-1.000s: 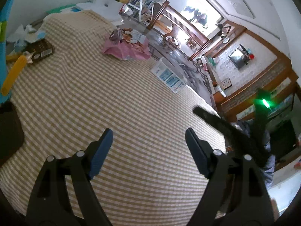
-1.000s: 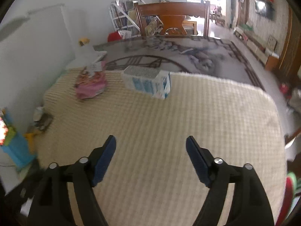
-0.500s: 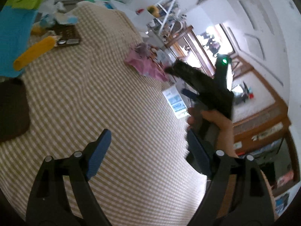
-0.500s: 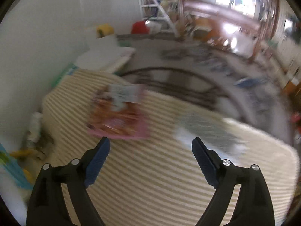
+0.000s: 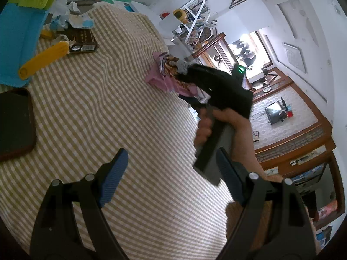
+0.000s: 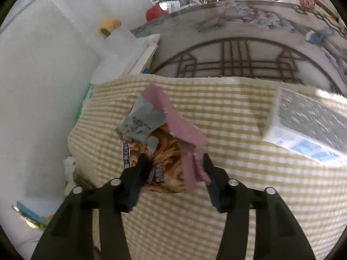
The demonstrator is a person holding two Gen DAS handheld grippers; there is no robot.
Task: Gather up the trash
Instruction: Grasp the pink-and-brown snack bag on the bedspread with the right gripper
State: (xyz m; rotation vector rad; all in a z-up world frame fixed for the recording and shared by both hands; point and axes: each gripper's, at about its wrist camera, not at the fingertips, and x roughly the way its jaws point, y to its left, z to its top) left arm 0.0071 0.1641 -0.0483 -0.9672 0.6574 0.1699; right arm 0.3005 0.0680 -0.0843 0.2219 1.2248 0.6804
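A pink snack packet [image 6: 171,134], torn open with a printed front, lies near the far edge of the checked cloth [image 6: 238,195]. My right gripper [image 6: 173,164] has its jaws closing around the packet's near end, with one finger touching each side. In the left wrist view the same packet [image 5: 160,80] shows under the right gripper's black tip, and a person's hand [image 5: 216,125] grips the handle. My left gripper [image 5: 171,153] hovers open over the cloth with nothing between its fingers.
A white and blue box [image 6: 308,125] lies to the right of the packet. At the far left sit a yellow wrapper [image 5: 43,58], a dark brown box [image 5: 83,41], crumpled tissue [image 5: 63,10] and a dark tray [image 5: 15,123]. The cloth ends just behind the packet.
The right gripper swung left across the cloth from the white box to the pink packet, dropped onto it, and its jaws narrowed around it. The left gripper rolled and then held still.
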